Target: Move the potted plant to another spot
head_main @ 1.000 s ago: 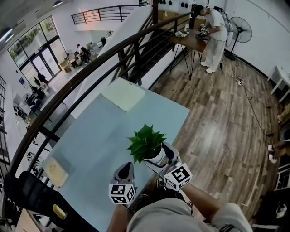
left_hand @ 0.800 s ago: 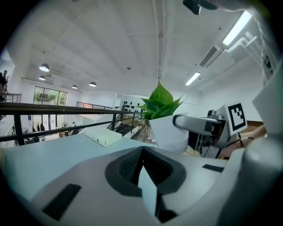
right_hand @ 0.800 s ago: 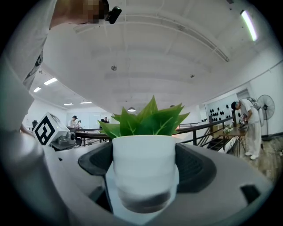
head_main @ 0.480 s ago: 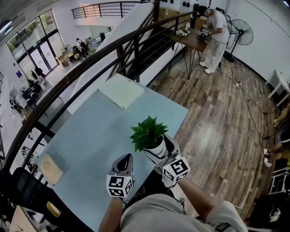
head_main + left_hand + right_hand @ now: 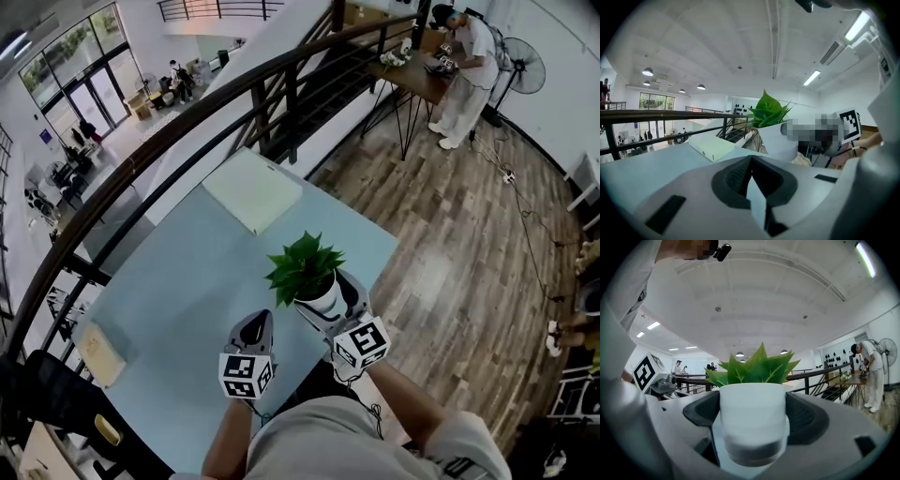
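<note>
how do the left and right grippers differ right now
The right gripper is shut on the white pot of the potted plant; the left gripper is shut with nothing between its jaws. In the head view the right gripper reaches a little farther over the blue table than the left gripper. Both carry a marker cube and point the same way.

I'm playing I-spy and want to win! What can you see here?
potted plant: one, green leaves, white pot, near table edge
table: one, light blue, beside railing
flat box: one, pale, table's far corner
board: one, tan, table's left edge
railing: one, dark, behind table
person: one, white clothes, far desk
fan: one, black, beside that person
left gripper: one, grey, fingers together, empty
right gripper: one, grey, fingers holding the pot
</note>
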